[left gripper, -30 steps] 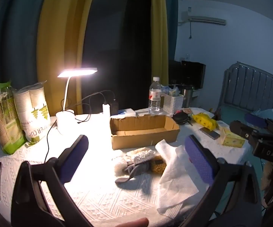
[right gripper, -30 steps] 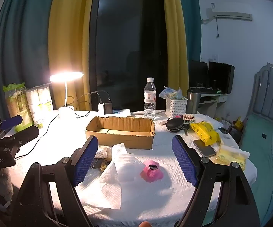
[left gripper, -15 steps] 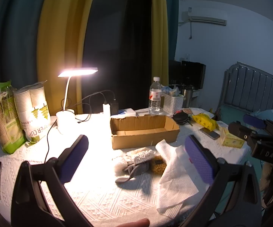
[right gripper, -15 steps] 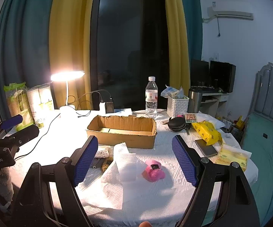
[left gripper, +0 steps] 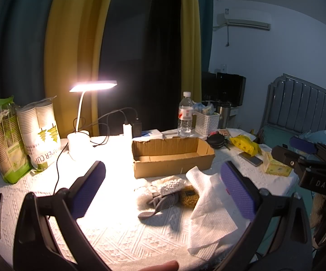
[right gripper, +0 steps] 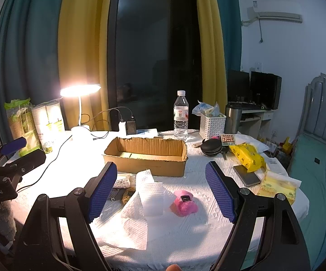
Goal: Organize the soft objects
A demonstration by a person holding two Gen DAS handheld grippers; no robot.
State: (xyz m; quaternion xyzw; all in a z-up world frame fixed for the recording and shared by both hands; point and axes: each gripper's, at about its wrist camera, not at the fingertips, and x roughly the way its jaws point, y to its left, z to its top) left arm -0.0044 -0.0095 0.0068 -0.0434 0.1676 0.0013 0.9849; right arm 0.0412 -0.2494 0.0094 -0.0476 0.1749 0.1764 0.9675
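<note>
Lamplight washes a round bench [left gripper: 122,232] under a white textured cloth, dark window and yellow curtains behind. Both tongs hover above its near edge, spread wide and holding nothing: the left tongs [left gripper: 163,192] frame a heap of soft pieces [left gripper: 165,194], grey, white and mustard; the right tongs [right gripper: 161,192] frame a pink plush [right gripper: 184,205] beside a crumpled paper towel [right gripper: 149,199]. Nothing soft seems to lie in the cardboard box [right gripper: 146,158] just beyond, so I judge the sorting barely begun. Next, either pair must drop onto its item, close gently, then lift it over the box's near wall.
</note>
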